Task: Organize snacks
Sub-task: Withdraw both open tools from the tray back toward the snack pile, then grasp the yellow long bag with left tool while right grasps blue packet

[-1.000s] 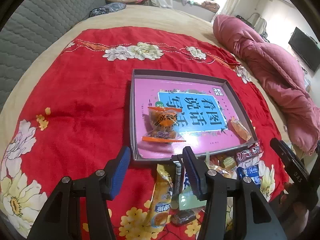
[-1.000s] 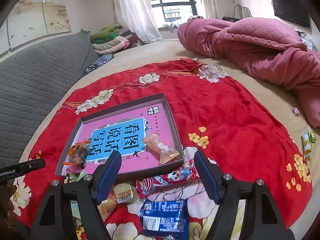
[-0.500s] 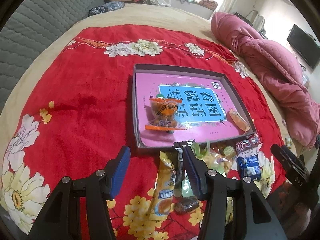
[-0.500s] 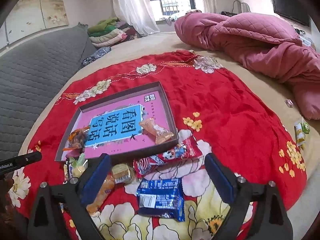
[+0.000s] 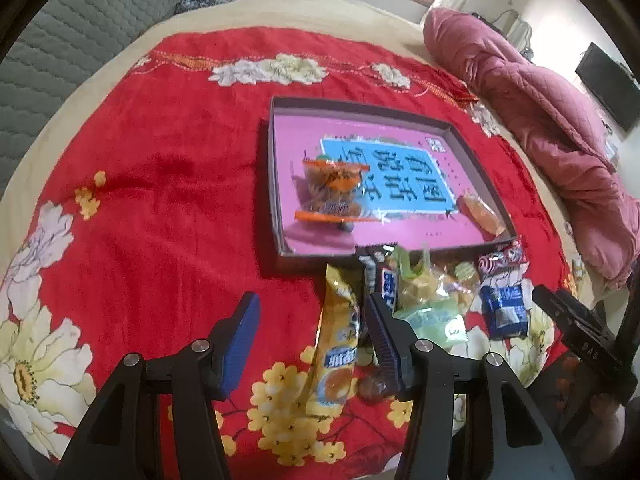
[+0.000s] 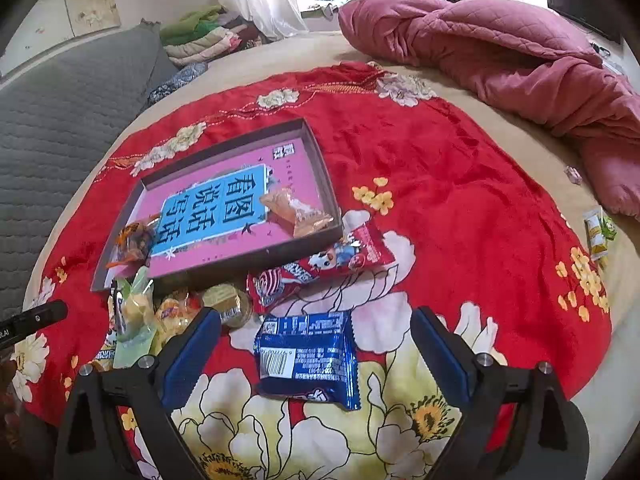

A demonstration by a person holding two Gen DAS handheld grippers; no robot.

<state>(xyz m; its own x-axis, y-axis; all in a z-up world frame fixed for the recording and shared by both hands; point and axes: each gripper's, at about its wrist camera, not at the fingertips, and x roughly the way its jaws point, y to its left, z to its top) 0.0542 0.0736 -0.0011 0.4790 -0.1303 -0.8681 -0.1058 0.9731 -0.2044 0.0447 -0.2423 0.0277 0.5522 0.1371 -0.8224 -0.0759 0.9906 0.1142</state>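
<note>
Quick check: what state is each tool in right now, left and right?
Left tool: open, holding nothing.
Right tool: open, holding nothing; blue packet lies between its fingers.

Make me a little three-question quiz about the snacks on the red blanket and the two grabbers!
1. True or false: the right gripper is open.
2. How many snacks lie inside the box?
3. Which snack lies between the right gripper's fingers: A the blue packet, B the red packet, C the yellow packet?

Key:
1. True.
2. Two: the orange-edged bag and the orange candy.
3. A.
</note>
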